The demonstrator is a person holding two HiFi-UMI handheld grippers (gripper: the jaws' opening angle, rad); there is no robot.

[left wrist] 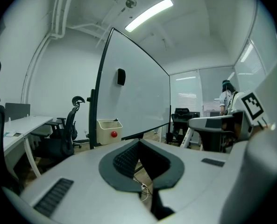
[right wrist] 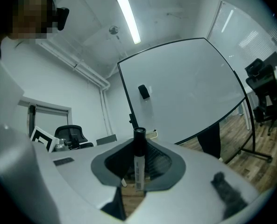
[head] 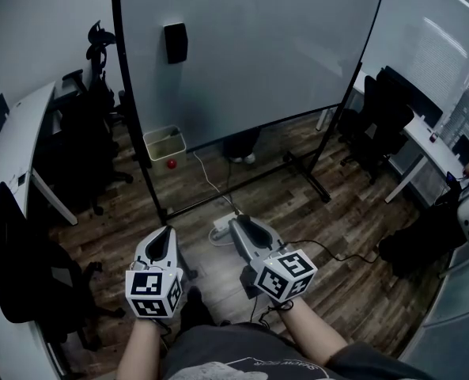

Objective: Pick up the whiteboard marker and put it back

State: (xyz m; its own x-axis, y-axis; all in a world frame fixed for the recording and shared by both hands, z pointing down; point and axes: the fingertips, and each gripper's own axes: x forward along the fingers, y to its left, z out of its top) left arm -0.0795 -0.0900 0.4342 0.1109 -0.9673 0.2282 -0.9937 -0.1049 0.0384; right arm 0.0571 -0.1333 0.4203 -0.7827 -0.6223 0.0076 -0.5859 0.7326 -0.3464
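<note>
Slipping is the main worry, I judge: the right gripper (head: pixel 240 226) has the whiteboard marker (right wrist: pixel 138 164) only across its barrel. The pen stands upright with its black cap poking above the pads, so a jolt or a bump on the board's frame could pivot it or drop it. The jaws are clamped on that barrel at a middling spread, pads pressing from both sides. The left gripper (left wrist: pixel 139 158), just beside its partner, has its jaws a little apart with nothing between them; only floor and a bit of cable show through the gap. Straight below and ahead of both sets of tips lies a white power strip (head: pixel 222 229) with trailing leads, where a fallen marker could roll out of reach. Farther ahead stands the rolling whiteboard (head: pixel 250 46) with a black block (head: pixel 175 43) stuck high on it. Ahead of the left gripper, a cream tub (head: pixel 164 142) sits at the frame's foot, a red ball (head: pixel 171 164) at its front. It is probably where the marker belongs, and it is well apart from the jaws, so the carry leaves time for the grip to creep.
</note>
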